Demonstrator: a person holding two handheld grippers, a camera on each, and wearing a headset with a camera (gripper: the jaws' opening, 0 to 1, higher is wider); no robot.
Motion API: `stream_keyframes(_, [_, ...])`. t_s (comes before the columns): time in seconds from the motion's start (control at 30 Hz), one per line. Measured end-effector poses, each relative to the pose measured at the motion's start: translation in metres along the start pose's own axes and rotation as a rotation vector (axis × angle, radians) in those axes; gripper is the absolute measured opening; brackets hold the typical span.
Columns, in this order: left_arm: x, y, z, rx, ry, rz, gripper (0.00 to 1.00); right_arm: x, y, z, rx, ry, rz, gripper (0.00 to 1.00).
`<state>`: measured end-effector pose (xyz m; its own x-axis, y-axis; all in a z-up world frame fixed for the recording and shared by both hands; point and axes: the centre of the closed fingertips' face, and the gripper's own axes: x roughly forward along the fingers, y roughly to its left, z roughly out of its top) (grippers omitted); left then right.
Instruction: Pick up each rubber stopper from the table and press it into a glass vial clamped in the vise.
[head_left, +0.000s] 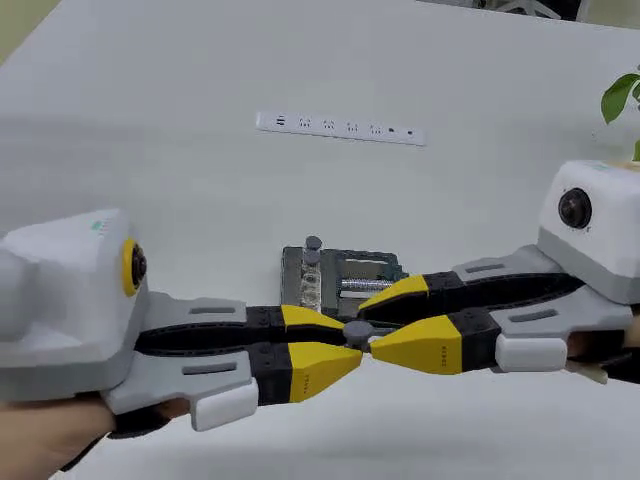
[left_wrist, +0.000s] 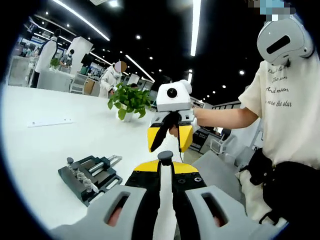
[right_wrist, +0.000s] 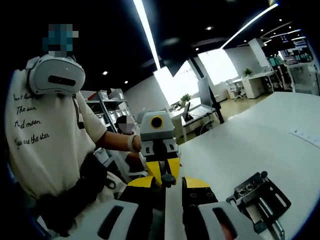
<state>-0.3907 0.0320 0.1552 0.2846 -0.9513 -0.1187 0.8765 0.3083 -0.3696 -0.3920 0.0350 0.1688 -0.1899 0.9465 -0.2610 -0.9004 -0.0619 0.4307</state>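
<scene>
Left gripper (head_left: 343, 340) is clenched on the small dark-grey rubber stopper (head_left: 357, 329). Right gripper (head_left: 372, 325) meets it tip to tip, jaws spread, which looks like a handover. Next, the stopper needs lining up over the clear glass vials (head_left: 311, 285) in the black metal vise (head_left: 365, 268) just behind.

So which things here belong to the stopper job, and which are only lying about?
Belong to the job:
rubber stopper, held in the left claw
right claw, open
vise
glass vials
seated stopper on one vial

Lying about:
power strip
potted plant
</scene>
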Motion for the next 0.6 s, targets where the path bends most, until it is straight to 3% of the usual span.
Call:
stream_keyframes(0.2, [0.005, 0.011, -0.020, 0.138, 0.123, 0.076, 0.03, -0.007, -0.016, -0.021, -0.169, 0.290, -0.073, 0.19])
stream_keyframes(0.27, [0.008, 0.013, -0.024, 0.161, 0.142, 0.095, 0.03, -0.008, -0.017, -0.031, -0.217, 0.400, -0.085, 0.19])
stream_keyframes(0.47, [0.013, 0.020, -0.043, 0.296, 0.265, 0.137, 0.03, -0.004, -0.020, -0.045, -0.286, 0.577, -0.077, 0.19])
stream_keyframes(0.6, [0.017, 0.016, -0.046, 0.289, 0.273, 0.123, 0.03, 0.004, -0.022, -0.046, -0.317, 0.622, -0.082, 0.18])
